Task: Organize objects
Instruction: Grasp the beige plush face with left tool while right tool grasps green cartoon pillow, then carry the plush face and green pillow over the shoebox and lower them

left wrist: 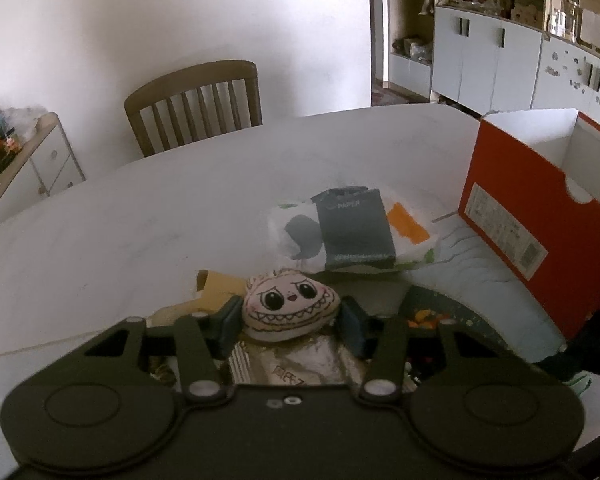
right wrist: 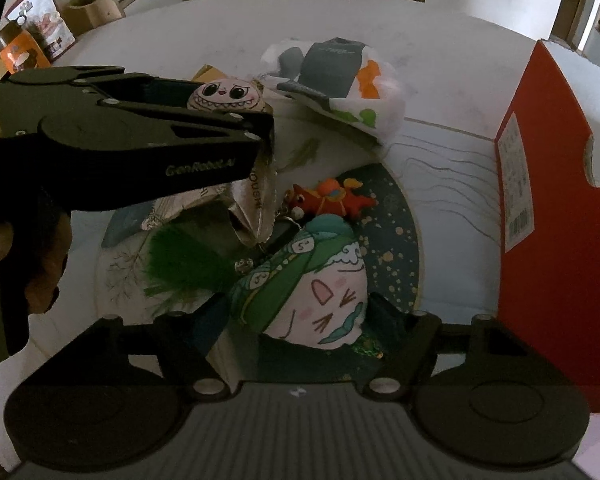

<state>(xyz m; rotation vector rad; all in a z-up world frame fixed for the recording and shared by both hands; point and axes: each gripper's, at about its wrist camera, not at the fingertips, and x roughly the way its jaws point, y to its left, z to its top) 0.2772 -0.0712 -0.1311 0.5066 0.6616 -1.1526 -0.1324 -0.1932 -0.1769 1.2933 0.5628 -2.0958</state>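
A beige plush face with big eyes and jagged teeth (left wrist: 290, 308) sits between the blue pads of my left gripper (left wrist: 290, 314), which press on its two sides. The right wrist view shows this plush (right wrist: 226, 95) held above a silver foil packet (right wrist: 252, 200). My right gripper (right wrist: 300, 314) points steeply down at a cat-face plush with a green turban (right wrist: 320, 292). Its pads lie against the plush's two sides. A red horse toy (right wrist: 332, 200) and a green feather (right wrist: 176, 260) lie just beyond, on a dark speckled round mat (right wrist: 396, 240).
An open red shoebox (left wrist: 512, 200) stands on the right of the white table (left wrist: 140, 220). A grey packet on patterned tissue packs (left wrist: 352, 228) lies mid-table. A wooden chair (left wrist: 196, 104) stands behind. A person's hand (right wrist: 40, 272) holds the left gripper.
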